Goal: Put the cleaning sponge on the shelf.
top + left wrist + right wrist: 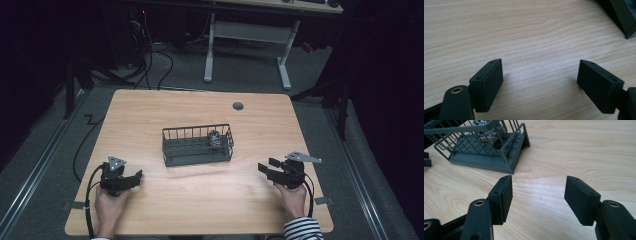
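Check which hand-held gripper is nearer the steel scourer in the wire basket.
Right. The right hand-held gripper sits just right of and nearer the person than the steel scourer; the left hand-held gripper lies farther, beyond the wire basket's left end.

A light wooden table [150,115] with rounded corners fills the middle of the frame, a round grommet hole [238,106] near its far edge. Grey carpet [190,70] lies around it. At the top centre stands a desk [280,5] on white legs [209,50]. Black cables [150,60] trail over the floor at upper left. A metal rail [35,170] runs along the left side, another [357,175] along the right. The edges of the room are dark.
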